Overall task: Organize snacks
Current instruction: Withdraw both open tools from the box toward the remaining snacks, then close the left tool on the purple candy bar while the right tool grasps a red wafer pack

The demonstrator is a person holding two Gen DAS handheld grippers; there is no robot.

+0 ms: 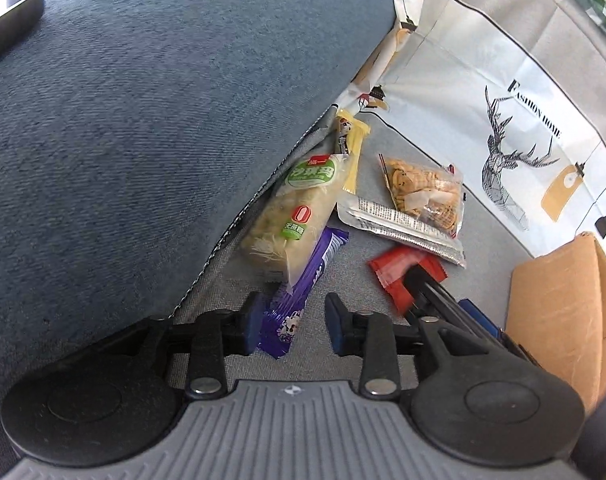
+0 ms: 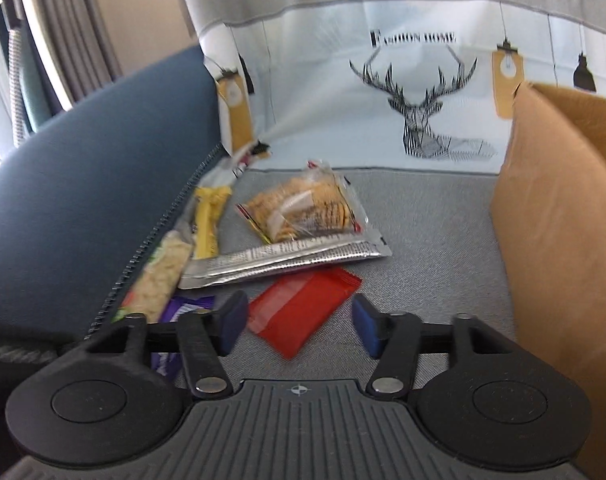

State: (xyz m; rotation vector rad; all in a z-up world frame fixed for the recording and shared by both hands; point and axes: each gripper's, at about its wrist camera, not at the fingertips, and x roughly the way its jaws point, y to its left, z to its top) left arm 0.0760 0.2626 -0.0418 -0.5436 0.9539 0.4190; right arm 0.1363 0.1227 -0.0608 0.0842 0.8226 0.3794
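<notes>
Two claws open, left claw [image 1: 291, 326] straddling purple wrapper [image 1: 299, 292], right claw [image 2: 299, 326] over red packet [image 2: 303, 308].

Six snack packets: one purple [image 1: 303, 288], one red [image 1: 403, 272], one silver [image 1: 399, 224], one cracker bag [image 1: 423, 188], one yellow [image 1: 353, 148], one green-labelled [image 1: 291, 208]. One cardboard box [image 1: 559, 300].

Bright daylight from upper left, soft shadows, fisheye bending at edges, right view motion-blurred
</notes>
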